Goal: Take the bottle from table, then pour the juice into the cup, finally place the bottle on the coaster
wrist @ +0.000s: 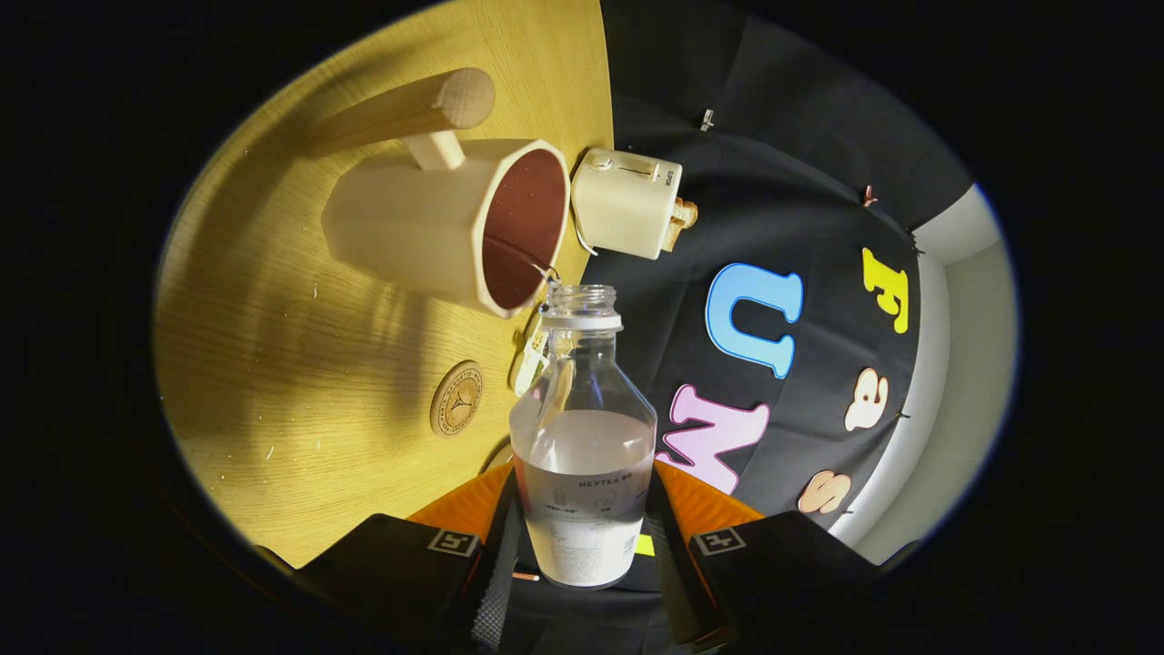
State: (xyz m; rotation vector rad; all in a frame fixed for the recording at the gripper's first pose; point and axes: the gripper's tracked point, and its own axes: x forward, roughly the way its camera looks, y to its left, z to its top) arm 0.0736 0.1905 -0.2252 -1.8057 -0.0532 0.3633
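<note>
Gripping the bottle (584, 437) between both fingers (455, 537) of the gripper (582, 546) — pads pressing on its lower body from either side, whole tool rolled so the table (273, 382) is running up one side. Holding the open neck just at the lip of the cup (455, 223), a thin stream crossing into its dark red inside; pale liquid sitting in the bottle's lower half. Cup lying well in from the table's edge, its wooden handle (409, 109) sticking out behind. Round wooden coaster (456, 398) resting beside the bottle, nearer the fingers. Cream toaster (627, 202) standing at the table's far edge — black cloth wall behind it.
</note>
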